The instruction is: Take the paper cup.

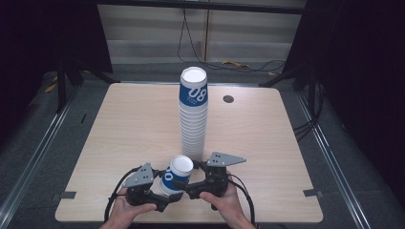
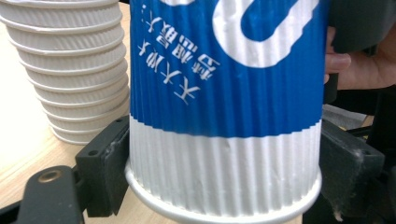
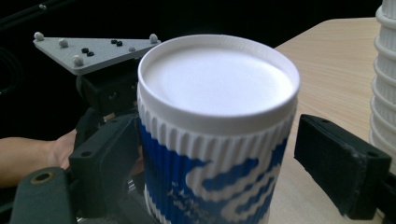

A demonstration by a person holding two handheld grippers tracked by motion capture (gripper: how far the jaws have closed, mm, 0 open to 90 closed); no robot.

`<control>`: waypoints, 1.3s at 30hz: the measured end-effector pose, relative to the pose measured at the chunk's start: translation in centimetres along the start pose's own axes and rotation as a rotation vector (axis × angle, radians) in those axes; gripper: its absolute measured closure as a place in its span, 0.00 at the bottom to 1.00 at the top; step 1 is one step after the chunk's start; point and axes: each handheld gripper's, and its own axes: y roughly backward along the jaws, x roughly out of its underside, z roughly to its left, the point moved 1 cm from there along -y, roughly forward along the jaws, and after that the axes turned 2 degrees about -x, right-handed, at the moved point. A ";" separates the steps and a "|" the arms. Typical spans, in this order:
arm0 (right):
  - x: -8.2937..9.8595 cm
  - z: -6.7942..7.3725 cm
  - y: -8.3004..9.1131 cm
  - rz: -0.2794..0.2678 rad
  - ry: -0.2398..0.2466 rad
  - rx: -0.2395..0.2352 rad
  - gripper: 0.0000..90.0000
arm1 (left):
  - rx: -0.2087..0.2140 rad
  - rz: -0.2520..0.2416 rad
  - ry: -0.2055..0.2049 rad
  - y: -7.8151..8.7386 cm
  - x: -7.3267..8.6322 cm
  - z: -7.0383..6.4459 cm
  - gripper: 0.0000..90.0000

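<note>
Tabletop (image 1: 129,124): light wood, with a tall stack of cups (image 1: 193,114) standing upside down at mid-table, bases up, blue "08" band on the top one. The loose cup (image 1: 175,175) sat near your edge, just in front of the stack's foot, inverted too, white base up, rim low.

Left gripper (image 1: 168,195): your jaws were clamped on the cup low down, one pad on each side of the white ribbed band just above the rim (image 2: 224,205). Contact on both sides looked firm in the left gripper view.

Right gripper (image 1: 188,177): jaws were apart around the cup's upper part. In the right gripper view the left pad sat against or just beside the ribbed wall and the right pad (image 3: 343,163) stood clear, a gap between it and the cup (image 3: 217,135).

Judgement: you were handing or steadying the cup between grippers, likely to seat it on the stack. To do it well, you needed to close the right jaws squarely on the ribbed band under the base, squeeze lightly so the paper wall didn't buckle, release the left jaws only once the right held, and keep the cup level.
</note>
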 end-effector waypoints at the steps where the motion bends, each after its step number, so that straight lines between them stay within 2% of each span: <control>1: 0.0 0.0 0.1 0.000 0.004 0.001 0.15 | -0.005 -0.003 0.005 0.1 0.0 0.0 0.19; 6: -0.3 -0.1 0.5 0.013 0.023 0.000 0.15 | -0.039 0.013 0.009 0.7 0.0 0.5 0.18; 12: -0.5 -0.3 1.0 0.031 0.042 0.000 0.15 | -0.037 0.041 0.020 1.2 -0.3 0.9 0.18; 22: -0.7 -1.0 1.8 0.073 0.067 0.030 0.16 | -0.032 0.105 -0.034 1.4 -0.8 1.1 0.19; 27: -0.7 -1.1 1.9 0.105 0.081 0.032 0.16 | -0.027 0.125 -0.036 1.4 -0.9 1.2 0.19; 32: -0.6 -1.2 1.9 0.154 0.105 0.033 0.18 | -0.042 0.167 -0.041 0.8 -1.1 1.4 0.19; 35: -0.6 -1.2 1.8 0.170 0.101 0.030 0.18 | -0.041 0.191 -0.045 0.6 -1.1 1.4 0.19; 39: -0.6 -1.4 2.0 0.186 0.093 0.029 0.16 | -0.041 0.208 -0.071 0.7 -1.5 1.3 0.19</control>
